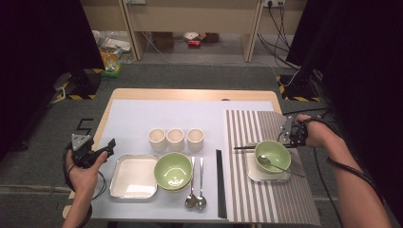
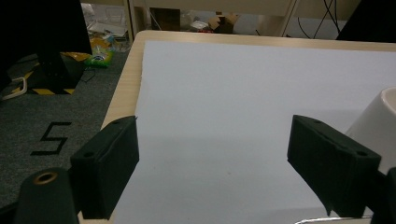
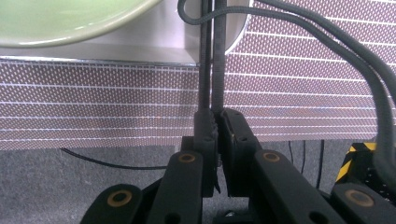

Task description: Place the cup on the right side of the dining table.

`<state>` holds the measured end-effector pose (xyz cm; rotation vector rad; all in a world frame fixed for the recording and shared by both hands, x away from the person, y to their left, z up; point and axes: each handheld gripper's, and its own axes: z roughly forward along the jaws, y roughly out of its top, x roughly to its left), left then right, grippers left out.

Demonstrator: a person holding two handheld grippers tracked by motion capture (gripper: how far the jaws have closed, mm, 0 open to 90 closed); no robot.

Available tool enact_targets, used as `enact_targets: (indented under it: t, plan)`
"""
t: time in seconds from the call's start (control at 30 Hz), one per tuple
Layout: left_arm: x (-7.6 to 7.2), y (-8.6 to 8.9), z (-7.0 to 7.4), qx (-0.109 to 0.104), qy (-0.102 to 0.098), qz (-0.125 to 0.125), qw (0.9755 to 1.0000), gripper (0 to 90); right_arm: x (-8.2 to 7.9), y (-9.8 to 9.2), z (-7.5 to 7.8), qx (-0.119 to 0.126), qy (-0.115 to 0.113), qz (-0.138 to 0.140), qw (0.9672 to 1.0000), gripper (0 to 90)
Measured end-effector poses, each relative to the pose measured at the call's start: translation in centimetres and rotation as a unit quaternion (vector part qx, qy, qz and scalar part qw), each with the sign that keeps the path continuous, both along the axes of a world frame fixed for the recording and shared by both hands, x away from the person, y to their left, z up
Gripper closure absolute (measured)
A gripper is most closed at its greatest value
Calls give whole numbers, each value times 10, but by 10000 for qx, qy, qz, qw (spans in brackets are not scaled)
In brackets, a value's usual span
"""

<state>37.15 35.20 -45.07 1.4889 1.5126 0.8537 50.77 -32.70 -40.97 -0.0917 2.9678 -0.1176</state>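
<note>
My right gripper (image 1: pixel 286 137) hovers at the far right side of the striped placemat (image 1: pixel 273 202), shut on a pair of black chopsticks (image 1: pixel 244 147). They point left, just behind a green bowl (image 1: pixel 272 155) that holds a spoon (image 1: pixel 266 160) and stands on a small square tray (image 1: pixel 251 174). In the right gripper view the jaws (image 3: pixel 218 116) pinch the chopsticks (image 3: pixel 212 56), which reach out over the tray (image 3: pixel 140 46) beside the bowl (image 3: pixel 70 18). My left gripper (image 1: pixel 107 146) waits at the table's left edge, open (image 2: pixel 215 163), nothing between its jaws.
On the white mat (image 1: pixel 142 118) stand three cups (image 1: pixel 175 139), a stack of green bowls (image 1: pixel 173 170), a square tray (image 1: pixel 133 176), two spoons (image 1: pixel 196 187) and more black chopsticks (image 1: pixel 219 183). A cup (image 2: pixel 378 121) is close to my left gripper's right jaw.
</note>
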Motion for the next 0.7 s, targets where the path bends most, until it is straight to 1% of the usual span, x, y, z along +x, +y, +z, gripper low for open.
enact_targets:
  t: [0.17,0.27,0.3,0.37,0.43,0.47,0.53,0.57,0.7]
  plan:
    - [0,0,0,-3,0,-5,10000,158,0,0,-2,10,42,-5,10000,856]
    - [0,0,0,6,-2,-5,10000,159,0,0,-3,-26,51,-27,10000,855]
    - [0,0,0,5,-2,-9,10000,158,1,1,-3,-24,50,23,10000,855]
    - [0,0,0,0,0,-6,10000,158,1,1,-3,-32,56,26,10000,855]
    - [0,0,0,2,2,-5,10000,158,0,1,-3,-70,69,-56,9999,855]
    - [0,0,0,0,-1,-4,10000,158,1,1,-3,-76,83,-17,9999,855]
    - [0,0,0,-2,-2,-2,10000,158,1,1,-3,-104,59,-40,9999,855]
    - [0,0,0,-1,-3,-4,10000,158,1,2,-3,-118,85,-43,9999,855]
    - [0,0,0,0,-2,-6,10000,158,1,2,-2,-113,71,-47,9999,854]
